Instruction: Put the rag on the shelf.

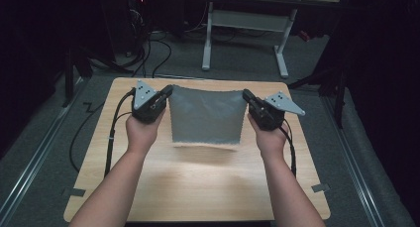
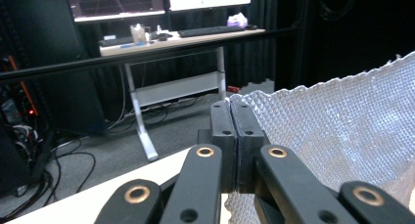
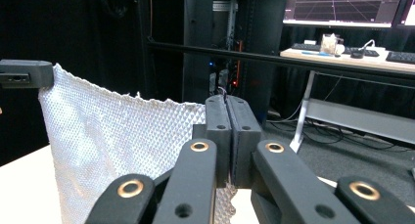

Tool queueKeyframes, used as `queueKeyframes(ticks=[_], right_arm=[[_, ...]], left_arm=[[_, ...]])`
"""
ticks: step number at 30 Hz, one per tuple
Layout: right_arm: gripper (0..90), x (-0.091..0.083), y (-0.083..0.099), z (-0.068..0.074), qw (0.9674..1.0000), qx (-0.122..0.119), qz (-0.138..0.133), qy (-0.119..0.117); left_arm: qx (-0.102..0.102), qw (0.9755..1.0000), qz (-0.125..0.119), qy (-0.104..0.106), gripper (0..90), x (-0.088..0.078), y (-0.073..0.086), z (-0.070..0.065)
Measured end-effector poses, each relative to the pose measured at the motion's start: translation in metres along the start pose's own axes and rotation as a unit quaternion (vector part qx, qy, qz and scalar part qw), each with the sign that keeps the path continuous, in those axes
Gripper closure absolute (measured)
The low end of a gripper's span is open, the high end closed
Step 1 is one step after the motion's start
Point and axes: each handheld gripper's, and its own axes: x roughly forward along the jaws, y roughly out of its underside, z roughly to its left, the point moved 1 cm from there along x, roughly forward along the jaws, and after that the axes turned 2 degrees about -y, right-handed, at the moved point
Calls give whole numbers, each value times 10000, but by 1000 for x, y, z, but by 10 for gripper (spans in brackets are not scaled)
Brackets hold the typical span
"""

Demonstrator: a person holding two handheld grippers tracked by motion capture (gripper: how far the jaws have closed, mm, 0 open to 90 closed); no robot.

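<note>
A grey cloth (image 1: pixel 205 115) is held up in the centre of the high view, above a pale wooden table (image 1: pixel 198 182) with rounded corners; it is stretched between two grippers, its top edge sagging slightly in a shallow curve and its lower edge hanging just above the tabletop, where a soft shadow is cast. The left gripper (image 1: pixel 167 92) is seen at the cloth's upper left corner and the right gripper (image 1: pixel 246 95) at its upper right corner; each is gripped by a hand, and a grey three-cornered plate is carried on top of each.

In the left gripper view, the black jaws are pressed together on the cloth's corner (image 2: pixel 247 104); the fabric (image 2: pixel 342 136) is shown as a pale, waffle-like weave with a frayed, scalloped edge. In the right gripper view, the jaws are likewise closed on the cloth (image 3: pixel 122 141), which is spread toward the left of the frame; there its far corner is pinched by the other gripper (image 3: pixel 24 73).

A white-legged desk (image 1: pixel 245 24) is seen at the top of the high view, on grey carpet.
</note>
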Motion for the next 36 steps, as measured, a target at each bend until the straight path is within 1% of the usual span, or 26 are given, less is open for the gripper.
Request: queueKeyframes(ticks=[2, 4, 5, 6, 7, 8, 9, 10, 13, 15, 16, 17, 18, 19, 20, 23, 24, 25, 27, 32, 34, 35, 36], right_arm=[[895, 10, -2, -5, 10000, 22, 20, 28], [895, 20, -5, -9, 9999, 62, 68, 44], [896, 25, -6, -11, 9999, 61, 86, 73], [896, 25, -6, -11, 9999, 61, 86, 73], [896, 34, -8, -15, 9998, 32, 149, 104], [896, 37, -8, -17, 9998, 29, 174, 125], [896, 41, -8, -18, 9997, 47, 214, 137], [896, 44, -8, -20, 9996, 48, 248, 157], [896, 53, -7, -25, 9991, 80, 362, 191], [896, 59, -5, -28, 9988, 81, 442, 208], [896, 62, -3, -29, 9984, 93, 506, 212], [896, 66, 0, -31, 9979, 101, 597, 218], [896, 69, 2, -32, 9975, 117, 659, 220], [896, 72, 6, -34, 9969, 137, 749, 216], [896, 75, 10, -35, 9962, 163, 825, 214], [896, 81, 25, -39, 9943, 232, 1028, 178], [896, 82, 31, -39, 9937, 279, 1077, 154], [896, 82, 36, -40, 9929, 319, 1133, 148], [896, 82, 45, -42, 9917, 418, 1211, 105], [895, 78, 60, -40, 9910, 484, 1249, 34], [895, 76, 64, -39, 9907, 475, 1278, 18], [895, 75, 66, -39, 9910, 481, 1253, 16], [895, 75, 67, -39, 9907, 524, 1259, 14]], left_arm=[[-2, 10000, 25, -70, 900, 8, -2, 4], [-68, 9999, 51, -101, 900, 16, -3, 8], [-82, 9998, 126, -120, 900, 20, -4, 10], [-82, 9998, 126, -120, 900, 20, -4, 10], [-140, 9996, 194, -142, 900, 27, -6, 14], [-174, 9995, 213, -145, 900, 30, -7, 16], [-167, 9993, 293, -158, 900, 34, -7, 17], [-147, 9992, 328, -177, 900, 37, -7, 18], [-172, 9985, 485, -171, 900, 47, -4, 21], [-266, 9975, 639, -144, 900, 53, 1, 24], [-266, 9975, 639, -144, 900, 53, 1, 24], [-272, 9955, 902, -99, 900, 60, 10, 26], [-255, 9943, 1031, -66, 900, 63, 15, 26], [-255, 9943, 1031, -66, 900, 63, 15, 26], [-295, 9916, 1262, 16, 900, 68, 26, 27], [-419, 9894, 1386, 140, 900, 69, 40, 27], [-428, 9884, 1447, 198, 900, 70, 44, 26], [-429, 9880, 1465, 241, 900, 70, 48, 25], [-507, 9868, 1506, 320, 900, 69, 56, 24], [-627, 9843, 1566, 519, 900, 68, 70, 20], [-634, 9823, 1654, 612, 900, 69, 75, 17], [-620, 9822, 1658, 628, 900, 69, 77, 16], [-650, 9821, 1648, 641, 900, 69, 79, 15]])
